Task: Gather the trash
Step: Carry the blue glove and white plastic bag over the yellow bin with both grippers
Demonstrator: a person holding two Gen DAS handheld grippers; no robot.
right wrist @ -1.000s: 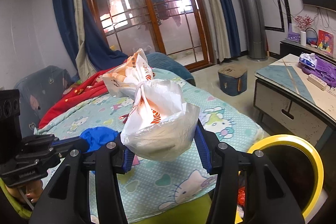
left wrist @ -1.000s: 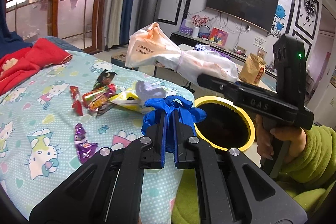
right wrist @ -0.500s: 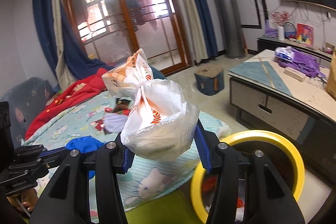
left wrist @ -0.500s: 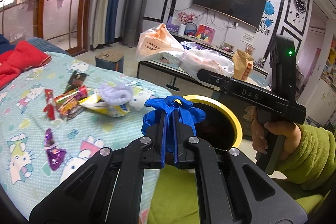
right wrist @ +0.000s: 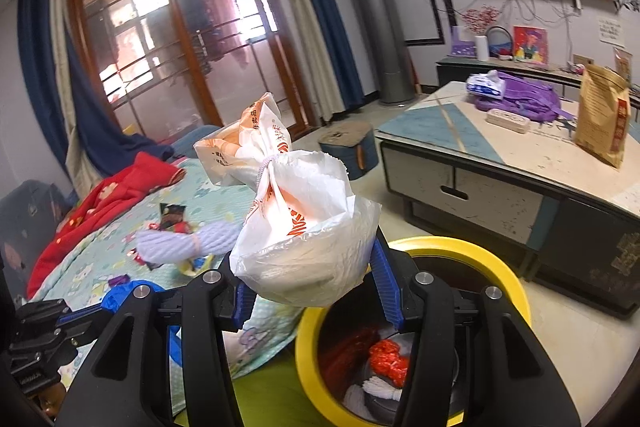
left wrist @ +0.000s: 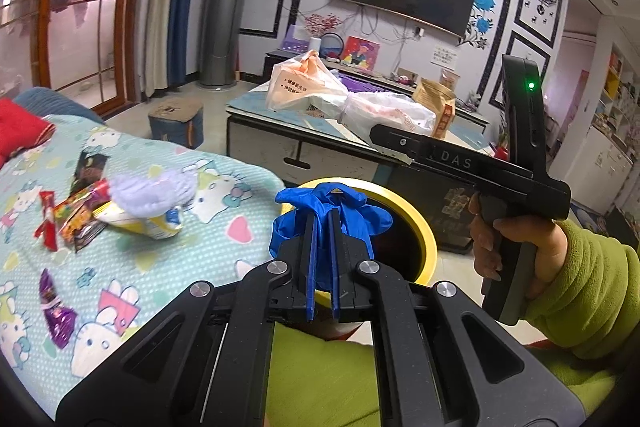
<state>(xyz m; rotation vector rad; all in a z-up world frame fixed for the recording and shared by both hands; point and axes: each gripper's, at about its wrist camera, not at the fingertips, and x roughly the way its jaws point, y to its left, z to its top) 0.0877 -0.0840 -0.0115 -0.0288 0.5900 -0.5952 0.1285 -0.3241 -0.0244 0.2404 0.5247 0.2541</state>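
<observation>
Both loads now nearer the yellow bin rim (right wrist: 516,291): left tongs (left wrist: 322,227) clenched on blue glove (left wrist: 372,219), right tongs (right wrist: 316,291) on white bag (right wrist: 304,247).

Bin (right wrist: 516,291) on floor between bed (left wrist: 208,227) at left and table (right wrist: 520,163) behind; wrappers (left wrist: 76,215) on bed

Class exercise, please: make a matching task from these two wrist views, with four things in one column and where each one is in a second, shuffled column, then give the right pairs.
Things:
1. blue crumpled bag
2. white plastic bag
3. purple wrapper
4. brown paper bag

Places:
A. on the coffee table
B. in the right gripper
C. lying on the bedsheet
D. in the left gripper

Pairs: 1-D, 2-B, 3-C, 4-A
</observation>
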